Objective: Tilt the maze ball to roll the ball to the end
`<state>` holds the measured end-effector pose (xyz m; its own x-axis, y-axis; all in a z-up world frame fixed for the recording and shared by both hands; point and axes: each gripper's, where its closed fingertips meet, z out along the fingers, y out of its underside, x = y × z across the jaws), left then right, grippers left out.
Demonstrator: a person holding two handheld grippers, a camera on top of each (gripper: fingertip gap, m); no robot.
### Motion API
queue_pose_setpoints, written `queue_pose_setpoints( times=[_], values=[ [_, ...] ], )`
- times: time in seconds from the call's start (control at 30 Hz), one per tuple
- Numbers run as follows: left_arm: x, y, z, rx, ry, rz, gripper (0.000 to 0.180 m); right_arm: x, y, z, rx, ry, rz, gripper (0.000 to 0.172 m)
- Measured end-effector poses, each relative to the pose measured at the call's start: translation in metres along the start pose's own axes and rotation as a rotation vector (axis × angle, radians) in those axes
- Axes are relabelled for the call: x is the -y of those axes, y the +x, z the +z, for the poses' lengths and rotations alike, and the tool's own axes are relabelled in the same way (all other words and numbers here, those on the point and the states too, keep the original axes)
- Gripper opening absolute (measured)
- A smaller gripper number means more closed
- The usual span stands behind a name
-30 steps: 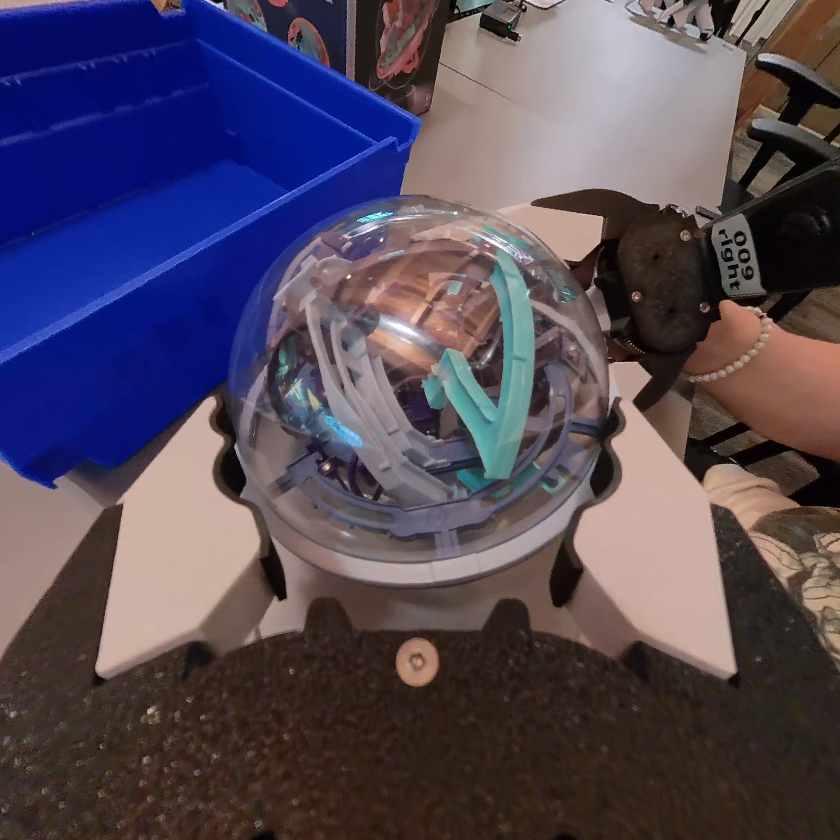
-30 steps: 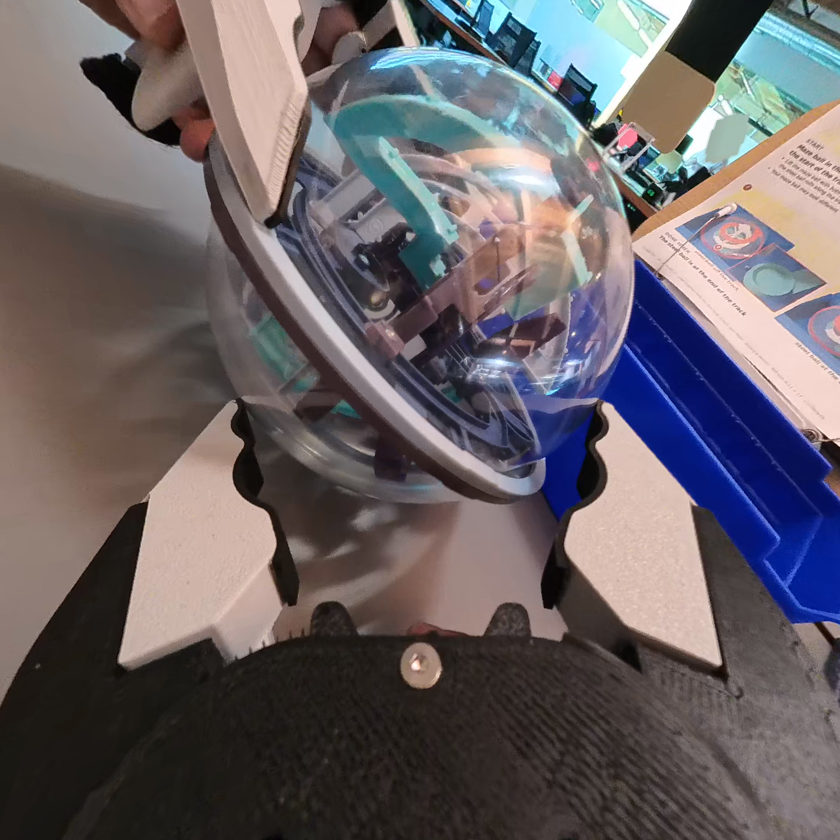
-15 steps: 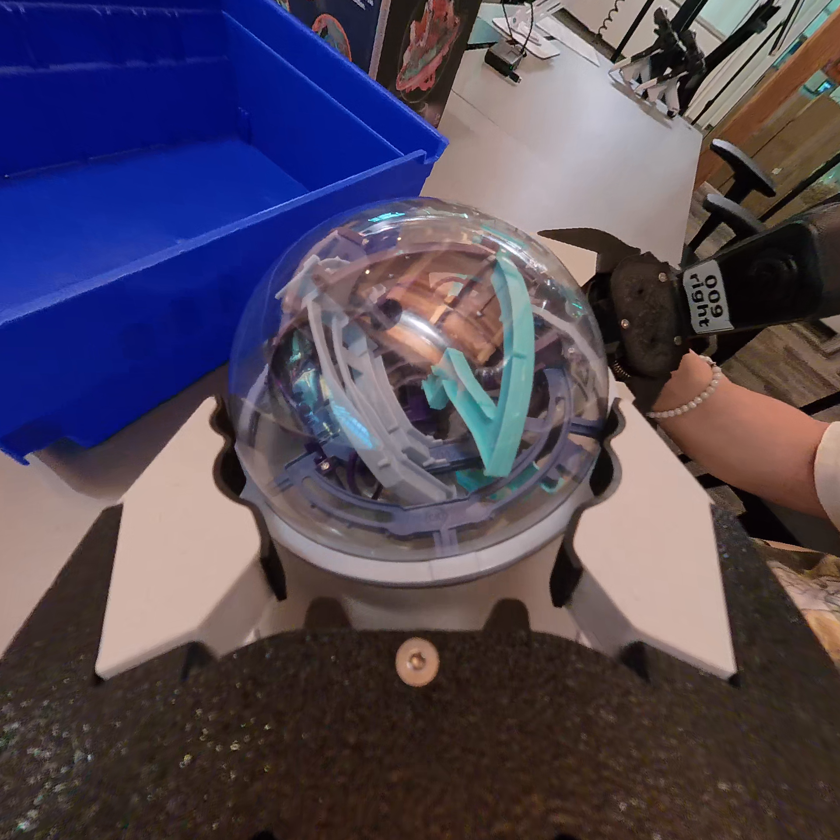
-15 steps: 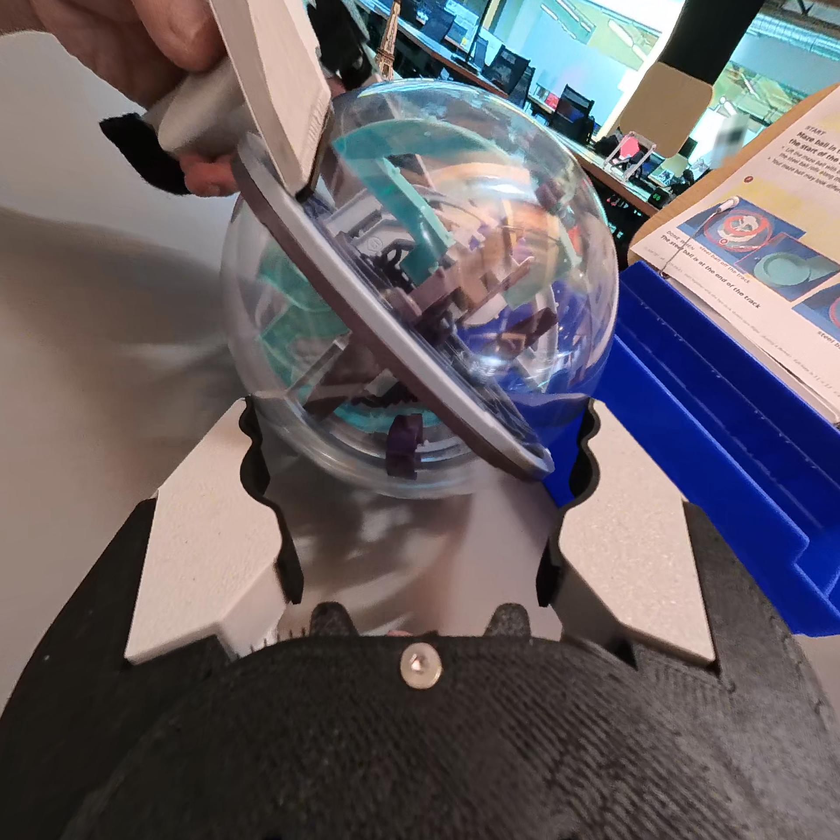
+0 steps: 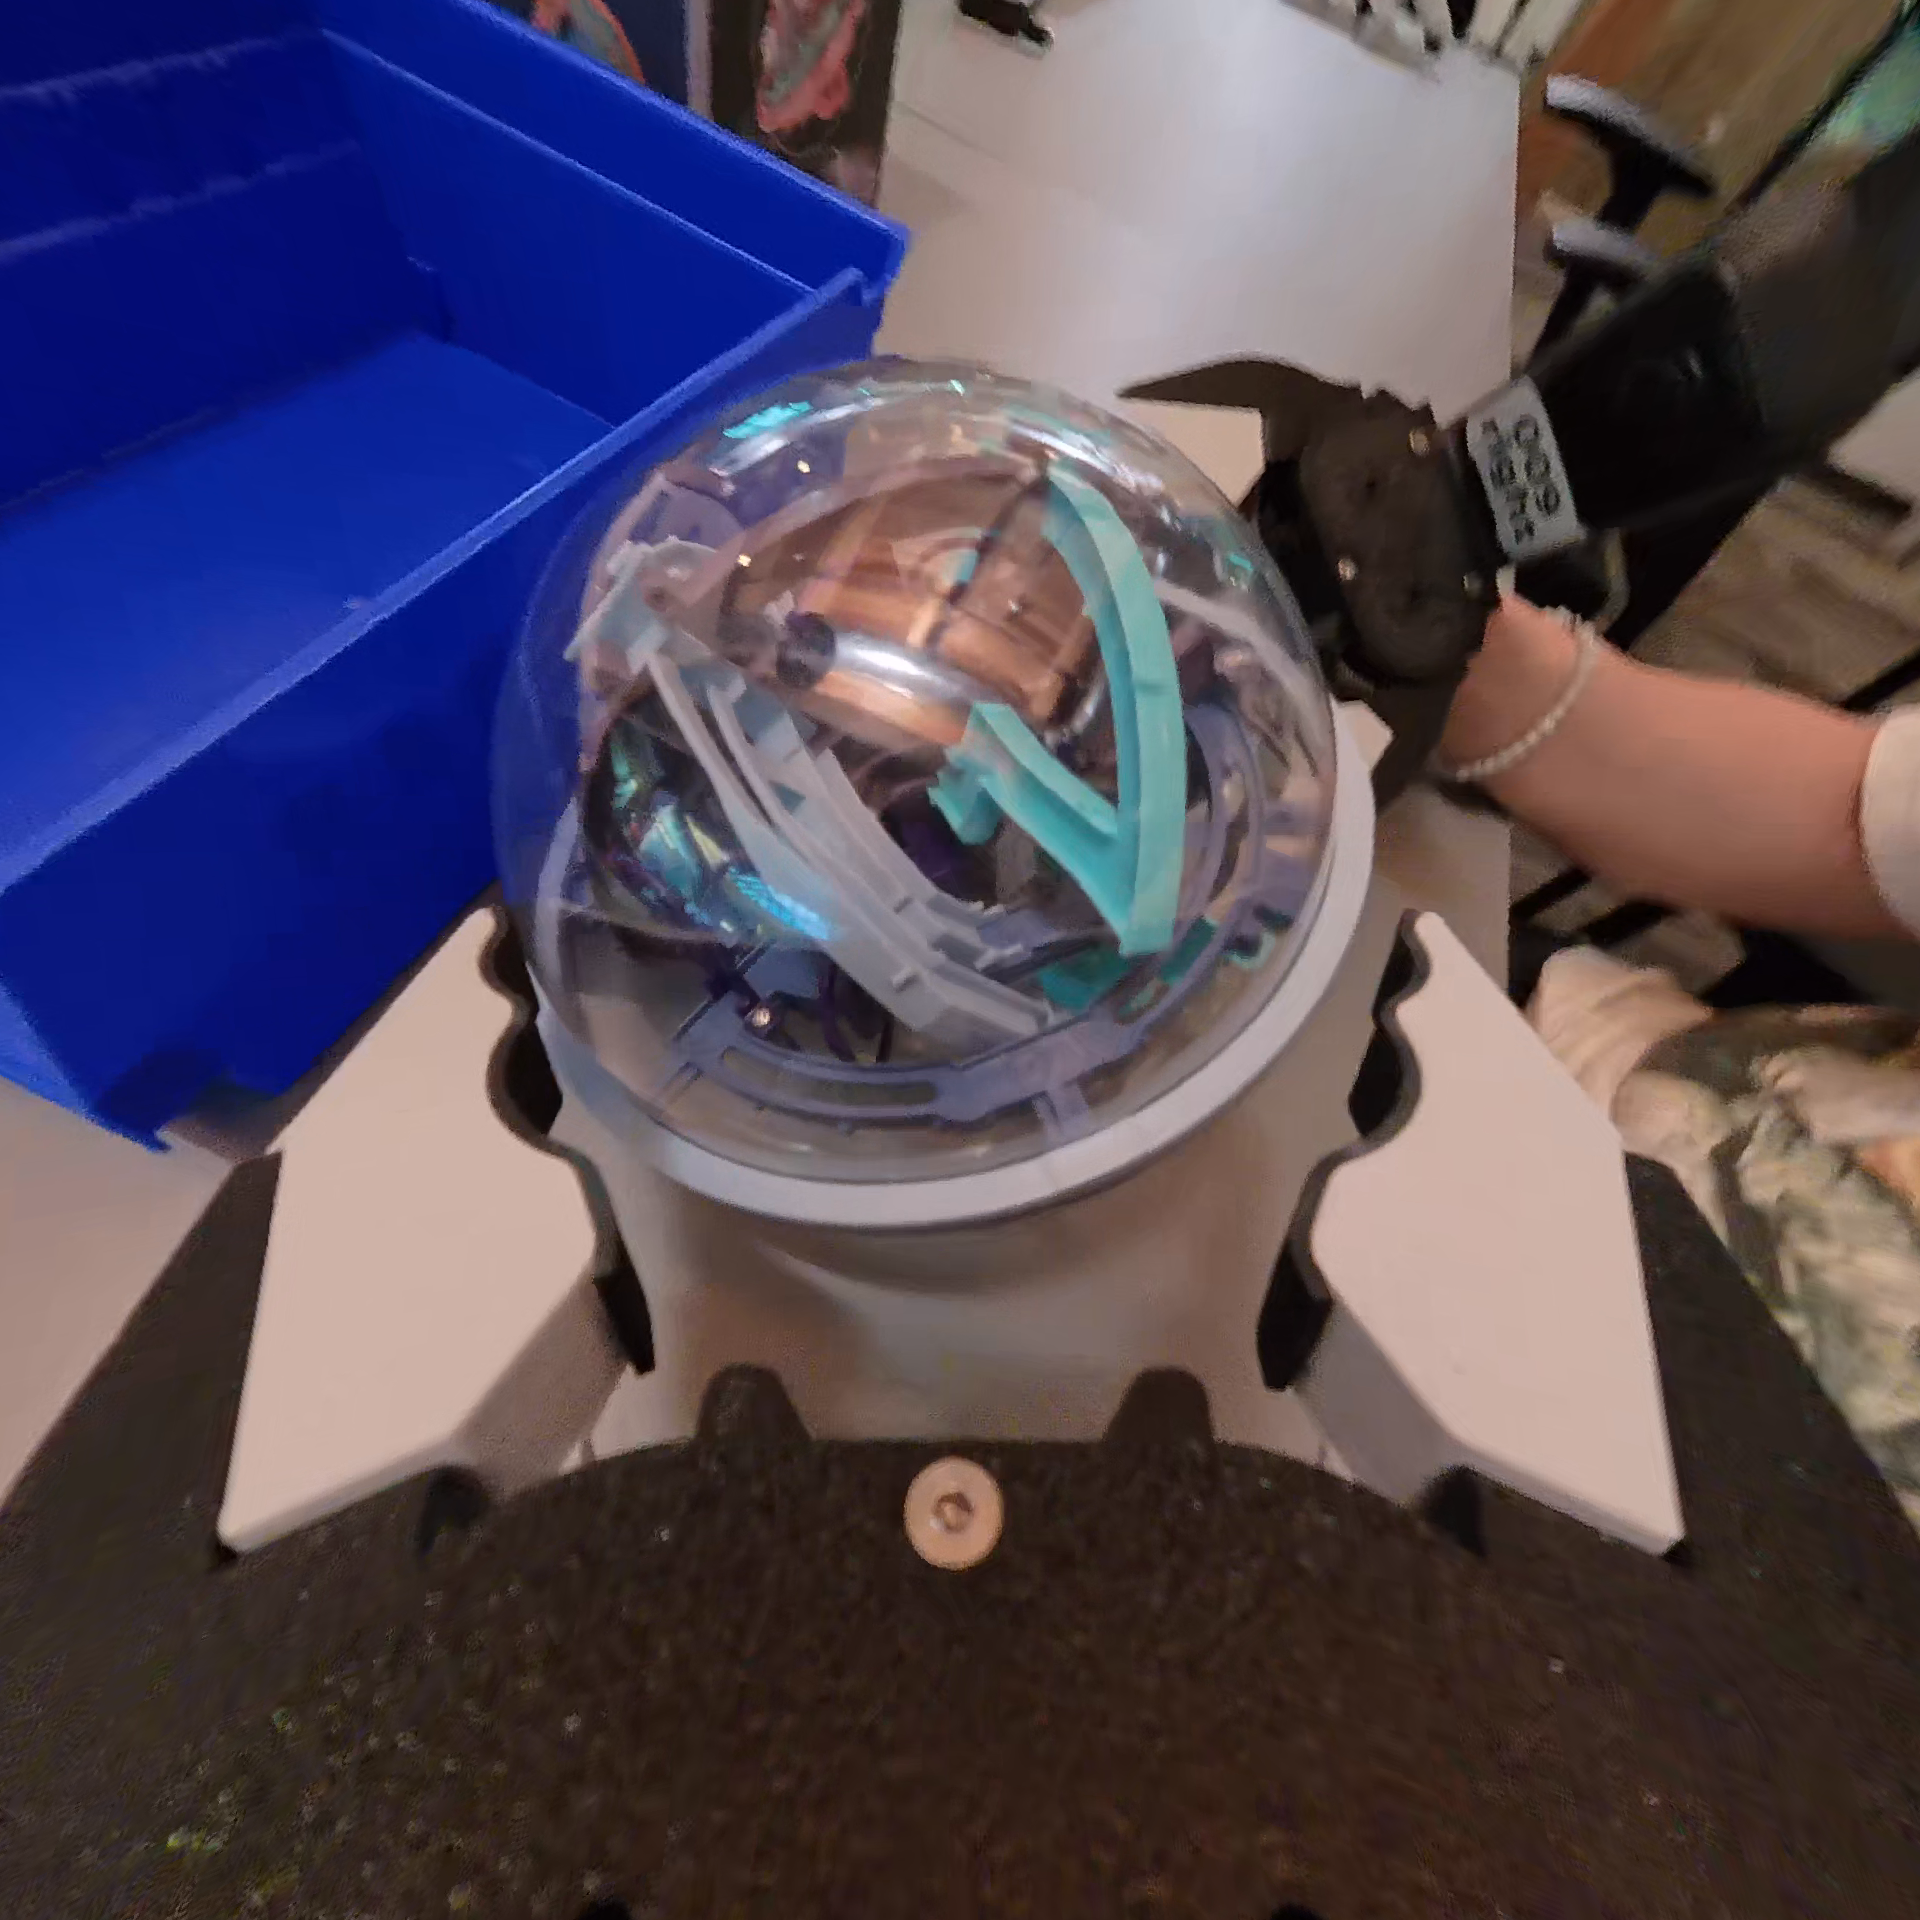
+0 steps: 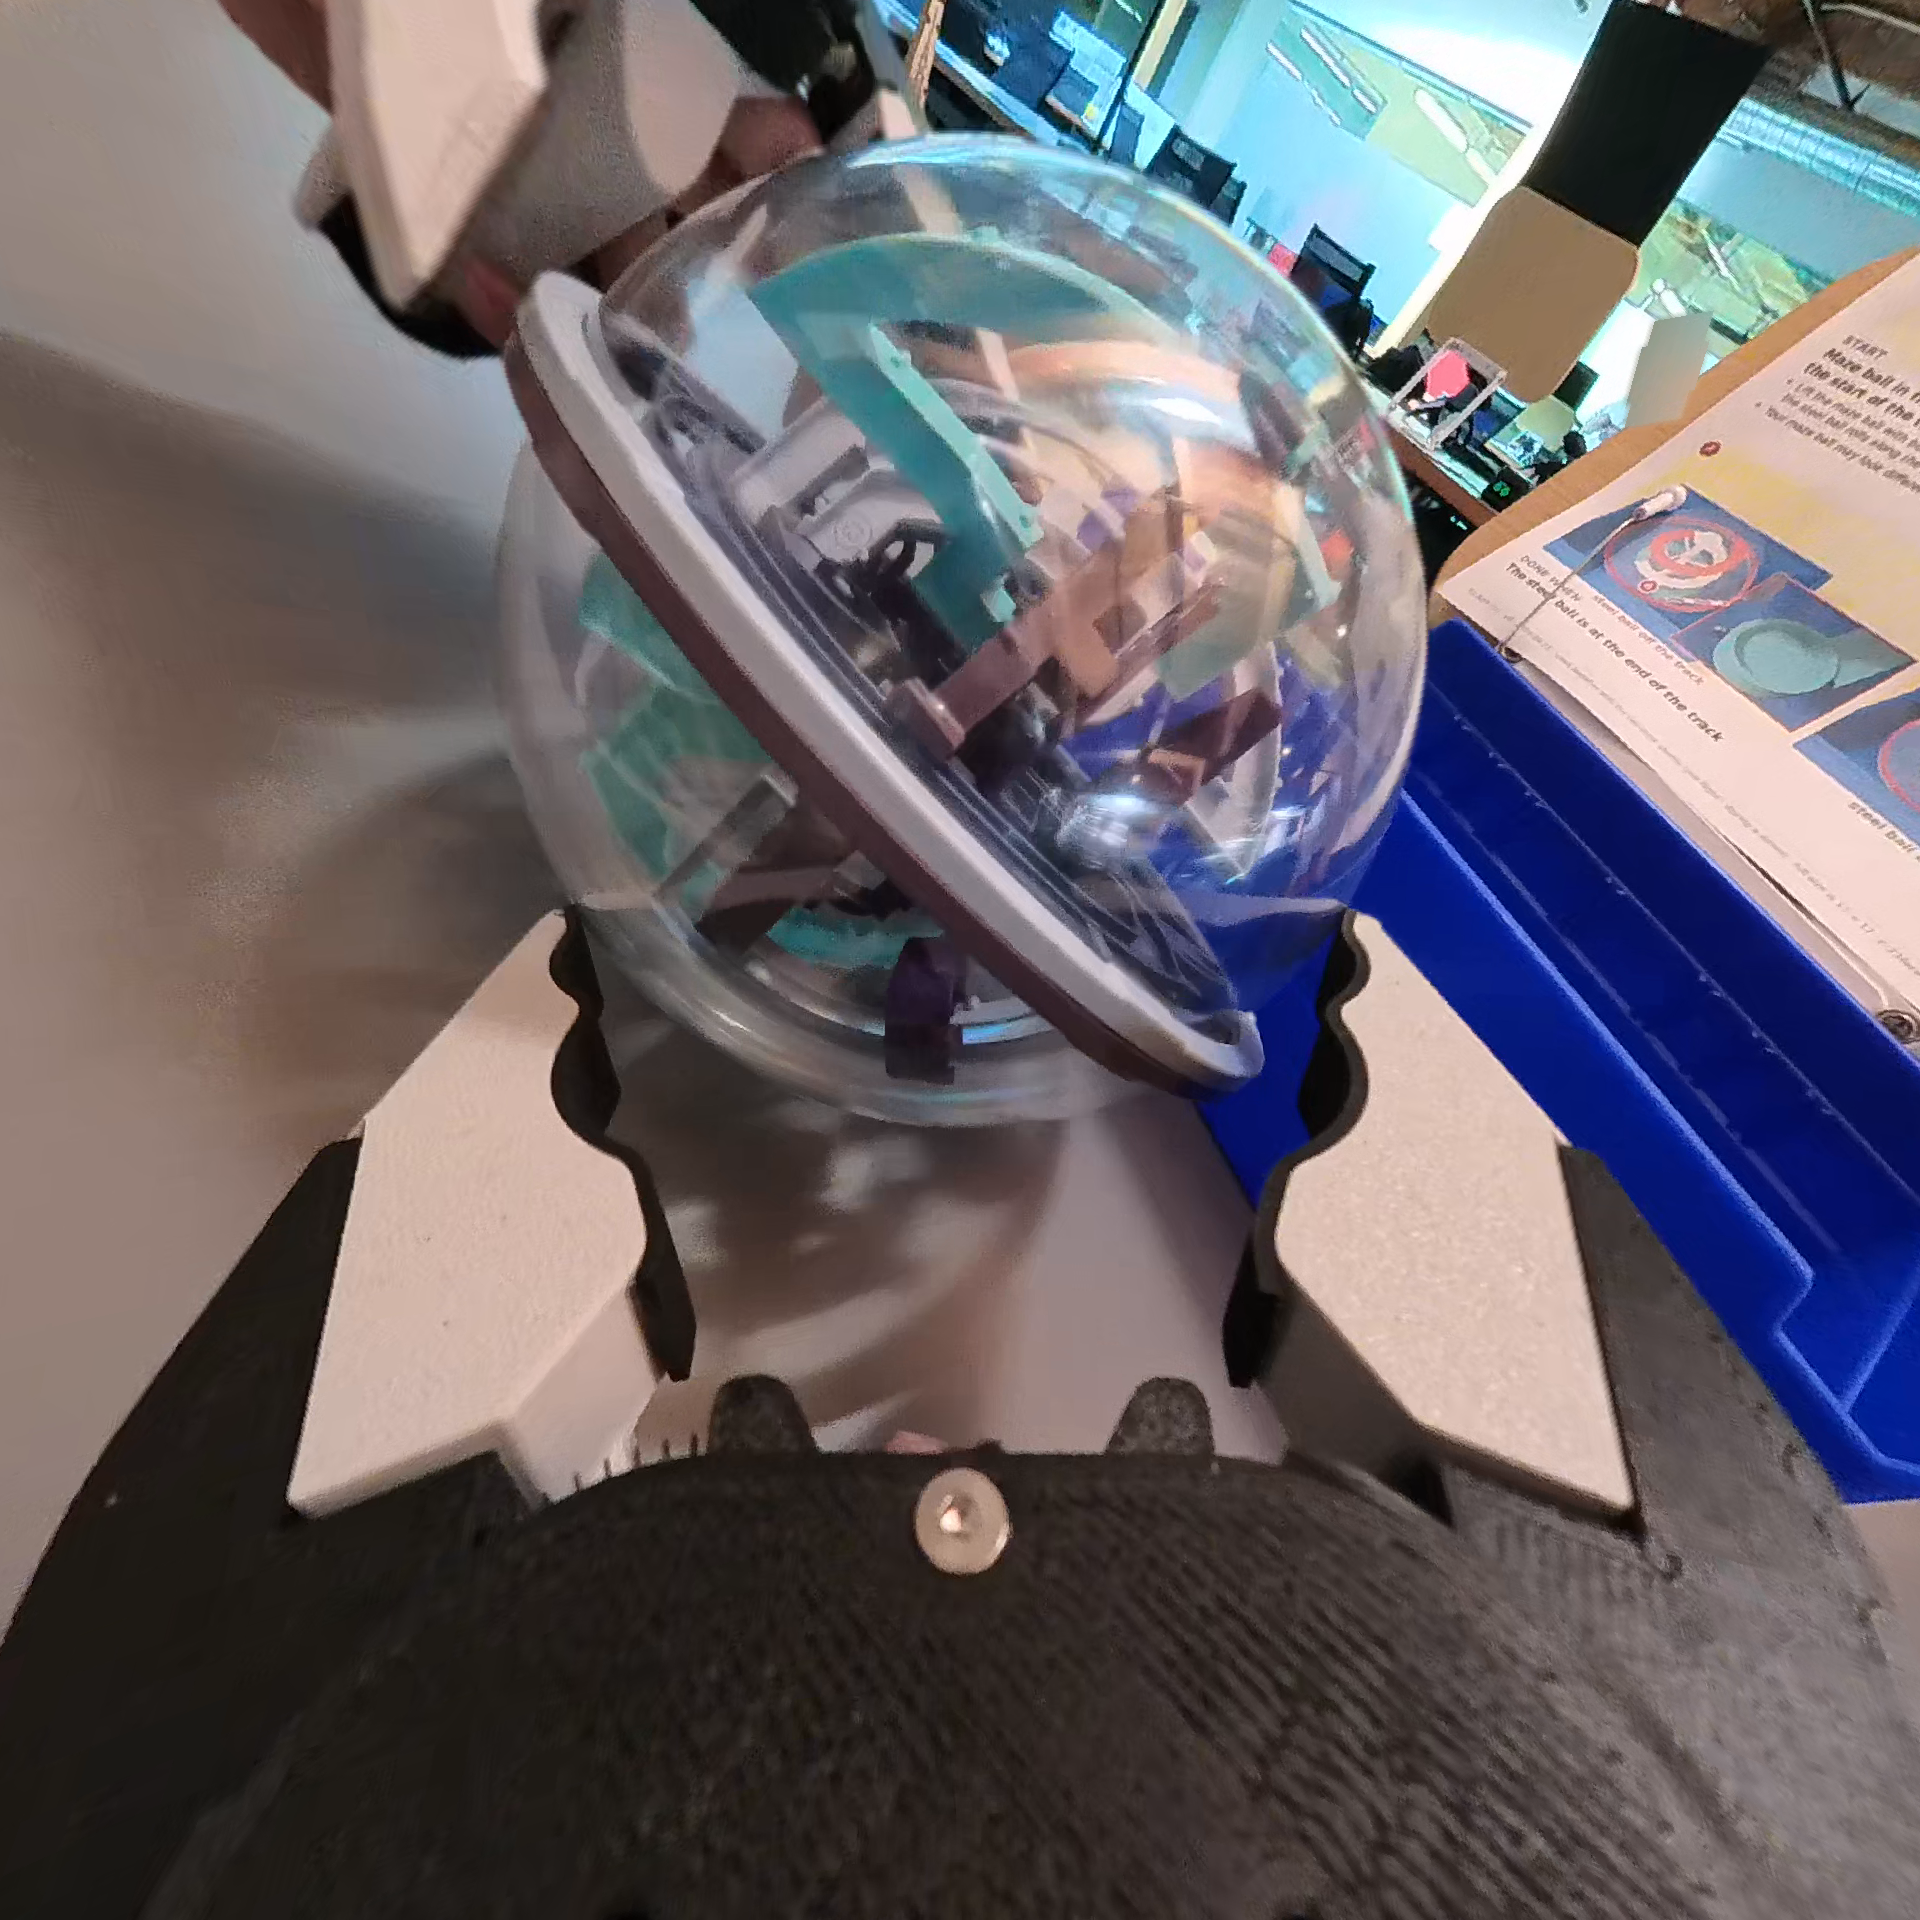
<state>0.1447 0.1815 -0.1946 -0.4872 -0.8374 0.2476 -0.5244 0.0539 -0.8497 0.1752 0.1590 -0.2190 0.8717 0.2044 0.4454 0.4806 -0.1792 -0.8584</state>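
Observation:
The maze ball [image 5: 914, 779] is a clear sphere with grey, teal and brown tracks and a white rim. It sits between the fingertips of my left gripper [image 5: 951, 935], whose pads press its sides. My right gripper [image 6: 956, 966] closes on the same ball [image 6: 935, 623] from the other side, its pads against the clear shell. The ball is tilted, with its rim running steeply from upper left to lower right in the right wrist view, and it hangs above the table. The right gripper [image 5: 1382, 561] shows at the ball's far right. A left finger [image 6: 436, 145] shows by the rim. I cannot make out the small steel ball.
A large blue bin [image 5: 260, 675] stands close on the left of the ball and also shows in the right wrist view [image 6: 1610, 1039]. A printed instruction sheet [image 6: 1714, 582] lies beyond the bin. The white table [image 5: 1195, 208] stretches behind. A person's forearm [image 5: 1662, 790] is on the right, with office chairs [image 5: 1621, 125] beyond.
The ball has tipped further, its rim steeper in the right wrist view than a second ago. It now sits farther out toward my left fingertips. The right fingers have closed in slightly.

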Motion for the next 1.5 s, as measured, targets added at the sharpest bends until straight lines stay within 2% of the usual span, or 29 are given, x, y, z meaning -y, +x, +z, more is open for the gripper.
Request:
queue_pose_setpoints(
  times=[0.17,0.27,0.4,0.53,0.7,0.83,0.93,1.03,1.37,1.5],
  values=[
    [-0.013,-0.003,0.001,-0.004,-0.090,0.179,0.152,-0.003,0.003,-0.001,-0.004,-0.007,-0.001,0.134],
    [-0.016,-0.008,0.003,0.012,-0.116,0.228,0.150,-0.003,0.005,-0.001,-0.010,-0.007,0.004,0.133],
    [-0.011,-0.015,0.000,0.029,-0.082,0.264,0.146,-0.003,0.009,0.000,-0.032,-0.007,0.019,0.132],
    [0.000,-0.027,-0.010,0.100,-0.016,0.388,0.145,-0.002,0.011,-0.001,-0.043,0.004,0.029,0.129],
    [0.000,-0.033,-0.004,0.080,-0.010,0.471,0.148,-0.001,0.011,-0.001,-0.051,0.001,0.028,0.129],
    [0.002,-0.031,0.002,0.028,0.005,0.485,0.147,-0.001,0.011,-0.002,-0.056,0.003,0.028,0.128],
    [-0.001,-0.025,0.006,-0.003,-0.002,0.495,0.139,0.000,0.011,-0.002,-0.055,0.009,0.024,0.128],
    [-0.004,-0.025,0.009,0.017,-0.006,0.496,0.141,0.002,0.011,-0.005,-0.051,0.029,0.016,0.127],
    [-0.003,-0.014,0.013,0.003,-0.009,0.259,0.144,0.012,0.007,-0.017,-0.023,0.131,-0.002,0.123],
    [0.000,-0.012,0.015,0.020,-0.003,0.252,0.144,0.014,0.007,-0.019,-0.048,0.148,-0.043,0.124]
  ],
)
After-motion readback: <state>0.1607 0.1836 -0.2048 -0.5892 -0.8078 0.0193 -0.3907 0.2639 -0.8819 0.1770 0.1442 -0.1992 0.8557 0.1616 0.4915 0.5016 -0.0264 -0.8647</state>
